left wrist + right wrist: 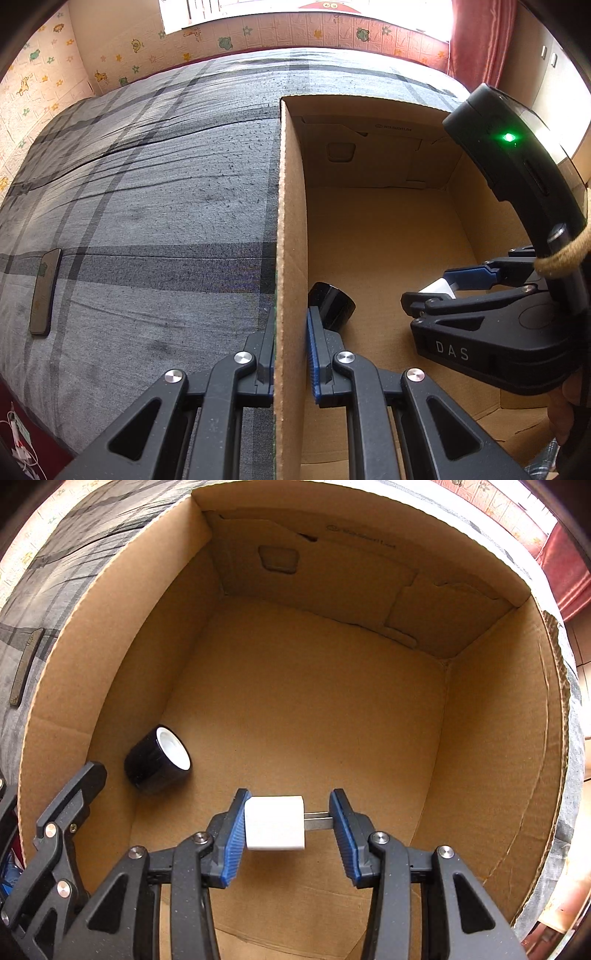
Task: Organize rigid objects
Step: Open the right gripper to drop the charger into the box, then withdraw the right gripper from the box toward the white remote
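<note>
An open cardboard box (291,184) sits on a grey plaid bed. My left gripper (291,325) is shut on the box's left wall, one finger inside and one outside. My right gripper (290,812) hangs inside the box, pointing down, shut on a white charger plug (275,823). One blue pad presses the plug's white body and the other presses its metal prongs. In the left wrist view the right gripper (428,291) and the plug (441,287) are low over the box floor. A black cylinder with a white end (157,758) lies on its side by the left wall.
A dark phone (46,291) lies flat on the bed, left of the box. The box floor (314,701) is bare cardboard apart from the cylinder. Patterned walls, a bright window and a red curtain (480,40) stand beyond the bed.
</note>
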Demonstrator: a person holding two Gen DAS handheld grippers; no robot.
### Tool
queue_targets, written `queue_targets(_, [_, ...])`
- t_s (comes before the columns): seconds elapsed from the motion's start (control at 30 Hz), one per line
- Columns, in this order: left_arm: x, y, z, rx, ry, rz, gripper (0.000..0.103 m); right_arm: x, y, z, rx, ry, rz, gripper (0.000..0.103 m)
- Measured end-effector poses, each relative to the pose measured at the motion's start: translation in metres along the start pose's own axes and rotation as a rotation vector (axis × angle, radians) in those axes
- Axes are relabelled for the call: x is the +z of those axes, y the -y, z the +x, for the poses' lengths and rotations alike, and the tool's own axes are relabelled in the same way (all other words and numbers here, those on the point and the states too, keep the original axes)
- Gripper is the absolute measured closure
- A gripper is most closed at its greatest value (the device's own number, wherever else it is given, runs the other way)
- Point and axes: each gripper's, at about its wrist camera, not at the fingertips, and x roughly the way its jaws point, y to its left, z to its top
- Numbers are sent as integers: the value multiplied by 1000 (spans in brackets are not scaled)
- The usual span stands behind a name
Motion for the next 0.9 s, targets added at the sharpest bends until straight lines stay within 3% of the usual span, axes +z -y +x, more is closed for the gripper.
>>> queue_targets(0.4, [1,0,0,2,-1,-1,89,0,8,-9,21,22,19,49])
queue_targets(0.73, [0,-1,1,5,-2,-1,89,-6,10,-34,18,84,27,47])
queue_targets(0.9, [1,-2,1,1,-3,-4,89,-12,10,-52,7,130,36,41])
